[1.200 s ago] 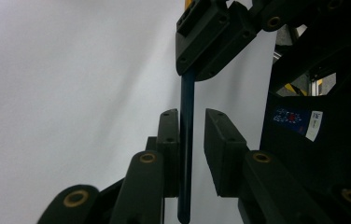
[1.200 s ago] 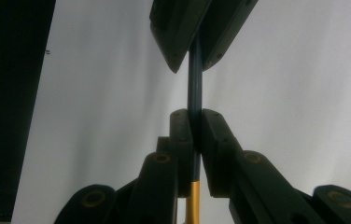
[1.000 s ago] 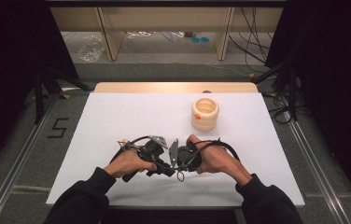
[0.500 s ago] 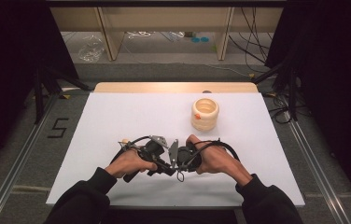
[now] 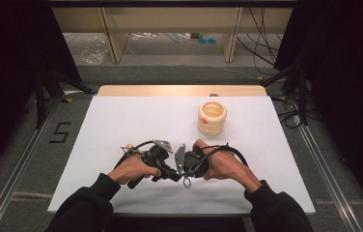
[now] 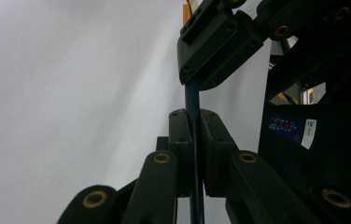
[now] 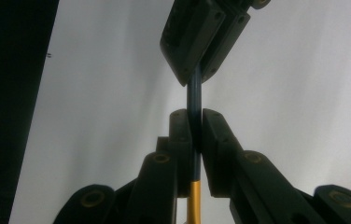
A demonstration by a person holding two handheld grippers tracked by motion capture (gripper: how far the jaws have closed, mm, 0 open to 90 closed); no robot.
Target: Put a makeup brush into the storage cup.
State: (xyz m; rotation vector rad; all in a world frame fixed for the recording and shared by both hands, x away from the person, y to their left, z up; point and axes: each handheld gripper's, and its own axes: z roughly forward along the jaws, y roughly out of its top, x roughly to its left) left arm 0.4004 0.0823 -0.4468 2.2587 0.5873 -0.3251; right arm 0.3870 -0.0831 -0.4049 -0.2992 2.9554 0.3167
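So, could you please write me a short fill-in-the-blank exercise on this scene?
1. Both grippers clamp one thin blue ____.
2. The left gripper and right gripper both have their jaws ____ on the rod.
3. The cream ring stack stands on the ____ table.

Missing words: rod; shut; white

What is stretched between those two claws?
A thin dark-blue rod with a yellow end bridges the left claw and right claw; both are shut on it, as both gripper views show.

White table; cream ring stack standing on it, right of centre.
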